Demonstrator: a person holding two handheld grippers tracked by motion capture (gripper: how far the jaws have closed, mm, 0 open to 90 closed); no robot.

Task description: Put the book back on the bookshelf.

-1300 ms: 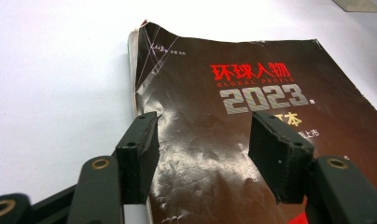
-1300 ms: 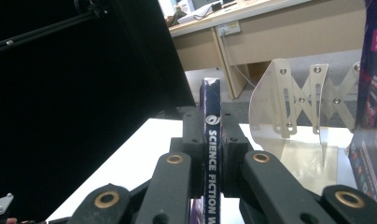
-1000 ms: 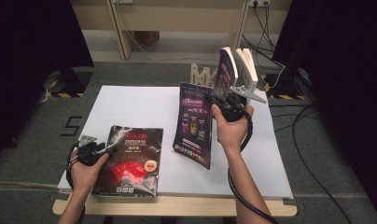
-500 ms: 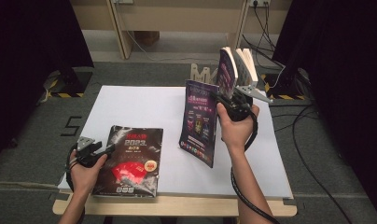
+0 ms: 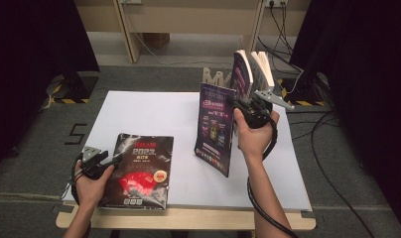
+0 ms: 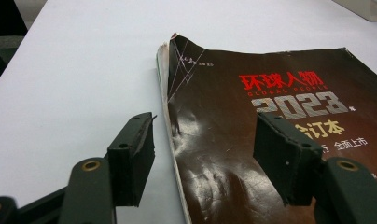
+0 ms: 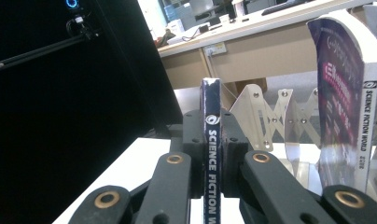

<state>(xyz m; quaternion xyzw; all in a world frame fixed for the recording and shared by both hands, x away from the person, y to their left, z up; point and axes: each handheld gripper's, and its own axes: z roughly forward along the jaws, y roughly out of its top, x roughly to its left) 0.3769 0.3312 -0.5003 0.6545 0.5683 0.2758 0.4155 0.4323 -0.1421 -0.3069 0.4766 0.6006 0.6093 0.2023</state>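
My right hand-held gripper [image 5: 249, 110] is clamped on the purple magazine's [image 5: 216, 128] spine, held upright, long axis vertical, rack [image 5: 216, 78] just beyond it; left hand-held gripper [image 6: 203, 161] open, straddling the dark magazine's [image 5: 141, 171] edge.

- The purple magazine [image 5: 216, 129], clamped by its spine in the right gripper [image 5: 238, 106], has swung from a backward lean to nearly upright, its cover now facing left across the table [image 5: 154, 106].
- Its top edge has risen and moved towards the rack [image 5: 213, 78] and the standing magazines [image 5: 243, 74] at the far edge.
- The right hand [image 5: 255, 131] has shifted a little towards that rack with it.
- The magazine's lower corner now hangs closer to the table's middle.
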